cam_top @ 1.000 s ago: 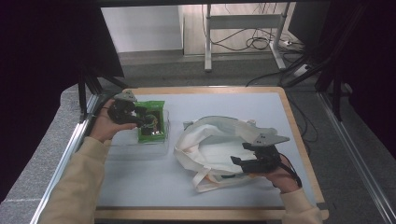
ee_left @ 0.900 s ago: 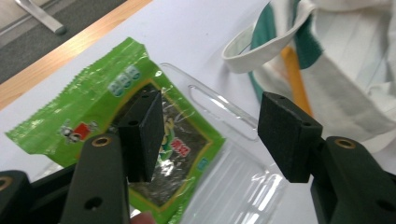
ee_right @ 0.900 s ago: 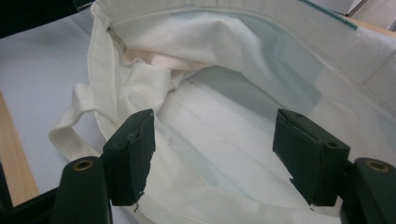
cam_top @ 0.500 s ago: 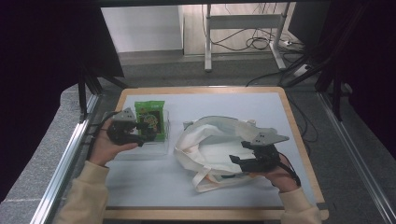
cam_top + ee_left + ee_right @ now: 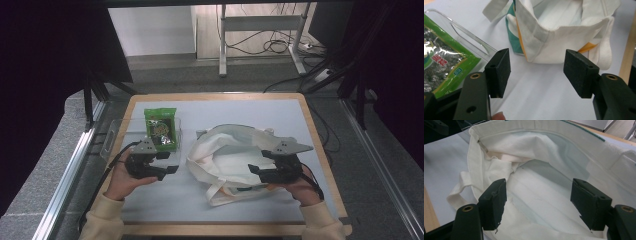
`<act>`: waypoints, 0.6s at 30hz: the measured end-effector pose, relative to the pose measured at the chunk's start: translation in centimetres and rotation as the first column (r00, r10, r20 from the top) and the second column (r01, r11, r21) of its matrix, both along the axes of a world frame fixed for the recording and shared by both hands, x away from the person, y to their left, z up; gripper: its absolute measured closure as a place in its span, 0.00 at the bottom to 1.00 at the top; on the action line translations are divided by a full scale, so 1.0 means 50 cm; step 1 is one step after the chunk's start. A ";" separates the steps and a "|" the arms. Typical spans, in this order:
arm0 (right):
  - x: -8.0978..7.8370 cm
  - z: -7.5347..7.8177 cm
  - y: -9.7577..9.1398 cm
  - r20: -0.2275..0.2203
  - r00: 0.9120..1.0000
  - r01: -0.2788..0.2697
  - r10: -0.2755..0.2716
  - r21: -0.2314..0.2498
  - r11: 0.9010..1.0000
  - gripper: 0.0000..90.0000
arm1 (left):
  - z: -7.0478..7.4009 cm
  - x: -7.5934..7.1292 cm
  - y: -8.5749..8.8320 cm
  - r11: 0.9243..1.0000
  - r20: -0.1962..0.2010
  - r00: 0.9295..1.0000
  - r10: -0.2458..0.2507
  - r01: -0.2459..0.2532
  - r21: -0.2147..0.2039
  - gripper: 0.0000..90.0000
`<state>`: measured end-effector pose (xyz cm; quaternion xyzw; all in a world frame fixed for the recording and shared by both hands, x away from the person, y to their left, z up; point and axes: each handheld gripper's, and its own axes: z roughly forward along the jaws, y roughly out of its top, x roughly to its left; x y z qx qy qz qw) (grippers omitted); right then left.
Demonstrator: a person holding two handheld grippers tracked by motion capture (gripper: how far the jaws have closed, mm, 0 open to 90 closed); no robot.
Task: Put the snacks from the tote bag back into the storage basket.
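White canvas dominates the high view: a tote bag [image 5: 225,160] lies on the table [image 5: 300,107] with its mouth spread between the two tools. The left gripper [image 5: 167,162] hovers just beside the bag's left rim, jaws apart and empty, having just been opening a little further. Behind it stands a clear plastic tray [image 5: 112,137] holding a green seaweed snack packet [image 5: 161,129]. The right gripper [image 5: 254,171] sits at the bag's near right edge, jaws wide, pointing into the mouth.

Left gripper view: the left gripper [image 5: 537,72] looks along the table at the bag's near corner [image 5: 554,40], which lies straight ahead and apart from the pads. The snack packet [image 5: 441,60] and tray edge [image 5: 471,37] lie to the left of the jaws. Nothing is held.

Right gripper view: the right gripper [image 5: 539,200] stands over the bag's inner lining [image 5: 544,177]; the cloth passes beneath and between the jaws, but whether the pads press it cannot be told, and the gap looks free.

Judged step: opening the bag to receive the packet. To do it well, each tool should take one single layer of rim, opposite one another, and lift evenly so the mouth stays wide.
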<state>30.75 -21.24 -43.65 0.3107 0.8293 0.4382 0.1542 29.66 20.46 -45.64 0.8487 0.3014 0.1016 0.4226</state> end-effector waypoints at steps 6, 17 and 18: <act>-0.001 -0.001 0.000 -0.002 1.000 0.000 0.000 -0.003 1.000 0.32 | 0.002 -0.005 -0.003 0.999 0.006 1.000 0.016 -0.016 -0.032 0.42; -0.004 -0.002 0.006 0.001 1.000 -0.006 0.006 -0.009 1.000 0.31 | 0.004 -0.011 0.010 0.997 0.019 0.998 0.055 -0.054 -0.048 0.39; -0.004 -0.002 0.005 0.002 1.000 -0.005 0.005 -0.011 1.000 0.31 | 0.004 -0.011 0.011 0.997 0.019 0.998 0.056 -0.055 -0.048 0.39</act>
